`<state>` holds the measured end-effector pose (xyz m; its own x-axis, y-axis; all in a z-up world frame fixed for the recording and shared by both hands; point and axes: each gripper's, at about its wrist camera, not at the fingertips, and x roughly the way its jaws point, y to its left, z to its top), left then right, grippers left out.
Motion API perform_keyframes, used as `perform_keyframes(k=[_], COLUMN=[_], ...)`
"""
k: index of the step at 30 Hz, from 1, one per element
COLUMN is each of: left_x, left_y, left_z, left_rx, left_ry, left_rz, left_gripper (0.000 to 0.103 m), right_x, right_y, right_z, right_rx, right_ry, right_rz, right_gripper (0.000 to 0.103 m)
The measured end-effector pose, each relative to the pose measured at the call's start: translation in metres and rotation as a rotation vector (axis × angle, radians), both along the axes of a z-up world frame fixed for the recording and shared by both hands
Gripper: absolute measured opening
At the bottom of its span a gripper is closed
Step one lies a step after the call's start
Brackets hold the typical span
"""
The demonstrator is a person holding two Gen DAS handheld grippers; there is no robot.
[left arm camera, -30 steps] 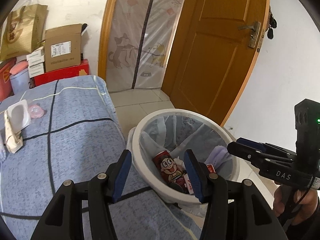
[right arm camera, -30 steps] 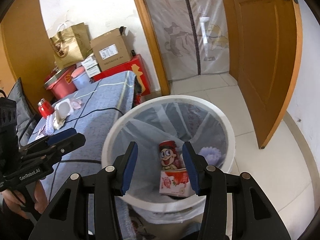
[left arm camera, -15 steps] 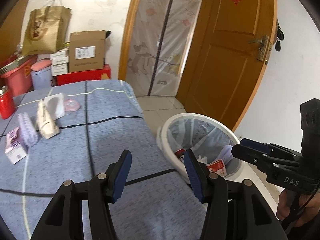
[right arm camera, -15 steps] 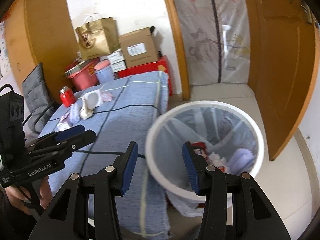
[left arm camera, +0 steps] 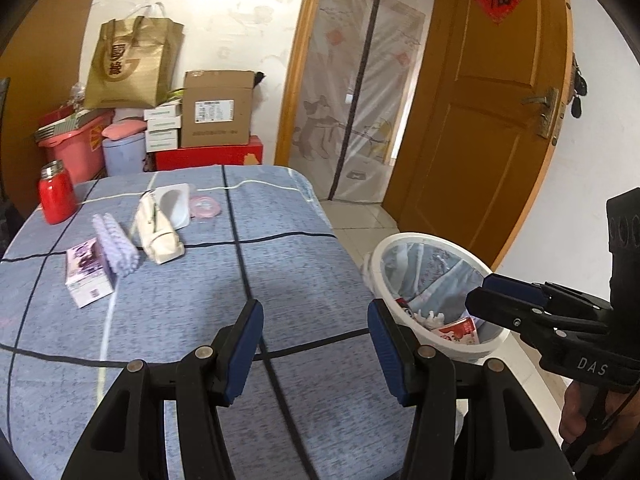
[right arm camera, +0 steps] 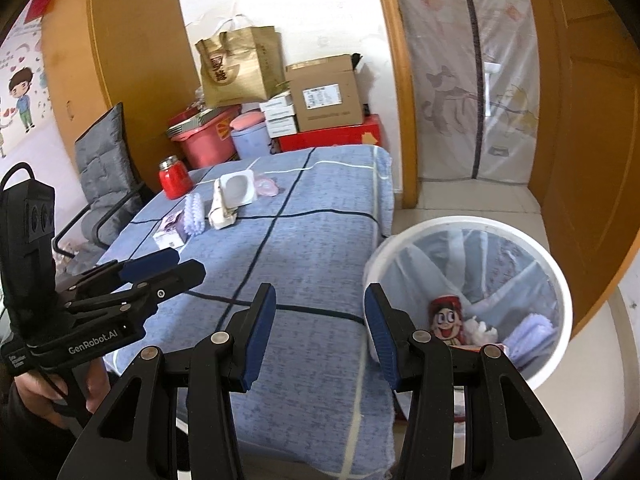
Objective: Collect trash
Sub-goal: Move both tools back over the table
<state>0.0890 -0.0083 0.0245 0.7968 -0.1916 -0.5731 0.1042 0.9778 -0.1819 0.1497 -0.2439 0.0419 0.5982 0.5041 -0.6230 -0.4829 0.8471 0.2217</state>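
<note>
My left gripper (left arm camera: 314,346) is open and empty over the near part of the blue table (left arm camera: 280,272). My right gripper (right arm camera: 318,332) is open and empty at the table's right edge, beside the white trash bin (right arm camera: 558,280). The bin (left arm camera: 380,256) holds a red cartoon can (right arm camera: 444,320), a red-and-white carton (left arm camera: 460,330) and crumpled paper. At the table's far left lie a white plastic tray (left arm camera: 176,202), a cream pouch (left arm camera: 158,232), a pink lid (left arm camera: 204,206), a lilac ridged thing (left arm camera: 114,244) and a small purple box (left arm camera: 86,272).
A red flask (left arm camera: 56,194) stands at the table's far left corner. Boxes, a paper bag (left arm camera: 132,64) and tubs are stacked behind the table. A grey chair (right arm camera: 104,172) stands on the left, a wooden door (left arm camera: 492,92) on the right.
Both grippers have drawn back from over the bin and swung left toward the table. The table items have come into view. Both stay open.
</note>
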Motion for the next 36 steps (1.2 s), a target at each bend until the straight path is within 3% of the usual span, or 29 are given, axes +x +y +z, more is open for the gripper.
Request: perform_keyframes(k=[16, 27, 36], left_x=[-0.006, -0.001, 0.032], left_y=[0.045, 0.109, 0.155], left_z=[-0.007, -0.014, -0.026], left_rx=[-0.001, 0.003, 0.023], left_ry=[0.006, 0.027, 0.061], left_rz=[0.108, 0.273, 0.388], left_gripper=[0.054, 0.054, 0.054], right_x=[0.007, 0.028, 0.047], right_y=[0.039, 0.082, 0.116], right_z=[-0.002, -0.008, -0.011], right_rx=[-0.003, -0.016, -0.027], right_ry=[-0.013, 0.003, 0.002], right_rz=[0.090, 0.180, 0.214], right_gripper=[0.047, 0.048, 0.048])
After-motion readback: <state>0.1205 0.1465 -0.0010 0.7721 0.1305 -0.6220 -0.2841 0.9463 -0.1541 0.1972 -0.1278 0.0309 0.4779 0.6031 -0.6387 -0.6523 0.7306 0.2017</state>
